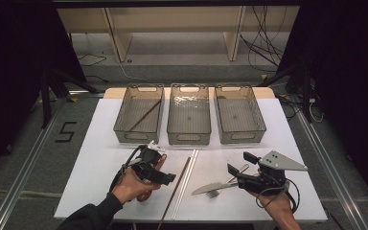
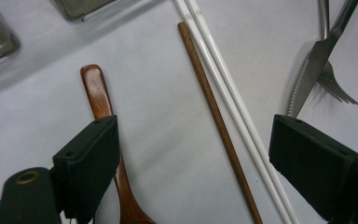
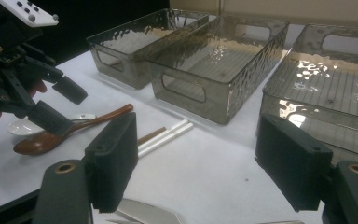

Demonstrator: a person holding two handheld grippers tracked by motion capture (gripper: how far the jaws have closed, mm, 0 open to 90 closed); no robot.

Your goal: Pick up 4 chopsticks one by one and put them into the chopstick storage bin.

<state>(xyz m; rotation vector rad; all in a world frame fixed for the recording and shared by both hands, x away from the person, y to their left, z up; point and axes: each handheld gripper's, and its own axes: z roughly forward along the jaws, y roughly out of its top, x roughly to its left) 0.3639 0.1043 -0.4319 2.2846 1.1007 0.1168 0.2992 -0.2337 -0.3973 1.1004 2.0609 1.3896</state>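
The long brown wooden chopstick (image 2: 219, 123) lies on the white surface (image 1: 100, 167) between my left tool's (image 2: 193, 158) wide-open jaws, ungrasped; one chopstick (image 1: 145, 115) sits in the left smoky plastic bin (image 1: 124, 108); right tool (image 3: 196, 154) open, empty.

My left gripper (image 1: 159, 168) sits low over the table, jaws spread wide with nothing pinched between them, my left hand (image 1: 133, 186) wrapped round its body and the dark sleeve running in from the bottom edge. My right gripper (image 1: 239, 165) hangs level on the other side, jaws parted too, right hand (image 1: 275, 203) underneath, cable looping off its rear.
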